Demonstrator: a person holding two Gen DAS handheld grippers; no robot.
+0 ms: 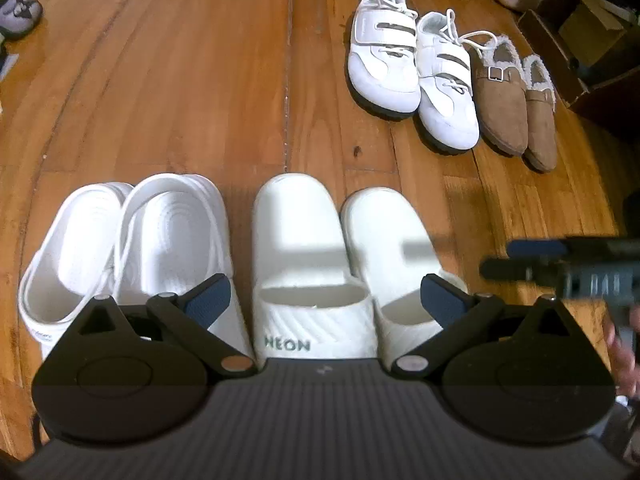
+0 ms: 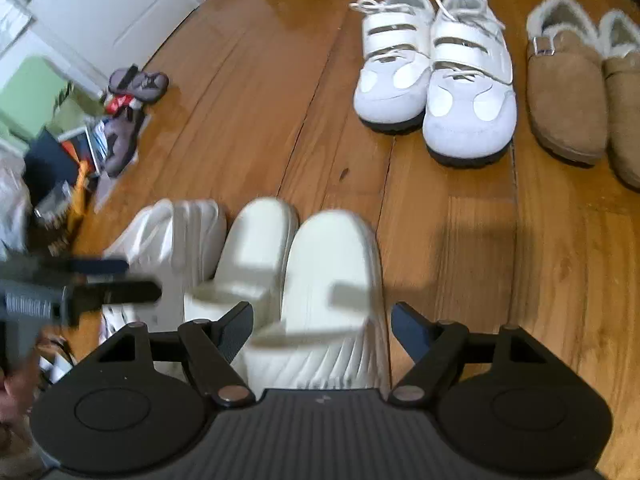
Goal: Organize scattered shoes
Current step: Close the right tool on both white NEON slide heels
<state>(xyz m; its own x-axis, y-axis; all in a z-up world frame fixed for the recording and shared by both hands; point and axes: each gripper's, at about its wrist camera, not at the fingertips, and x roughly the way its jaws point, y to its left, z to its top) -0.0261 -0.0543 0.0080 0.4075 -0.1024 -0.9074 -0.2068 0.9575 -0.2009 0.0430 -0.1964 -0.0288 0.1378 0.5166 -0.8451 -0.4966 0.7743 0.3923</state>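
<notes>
White slides (image 1: pixel 320 264) sit paired on the wood floor (image 1: pixel 180 100) beside the clogs (image 1: pixel 132 248); left tool (image 1: pixel 326 300) and right tool (image 2: pixel 322 328) both gape open, gripping nothing.

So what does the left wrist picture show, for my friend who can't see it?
The open left claw hangs over a pair of cream slides standing beside a pair of white clogs on a wooden floor. Farther off, white sneakers and brown fuzzy slippers stand in a row. The blurry right claw shows at the right edge.
</notes>
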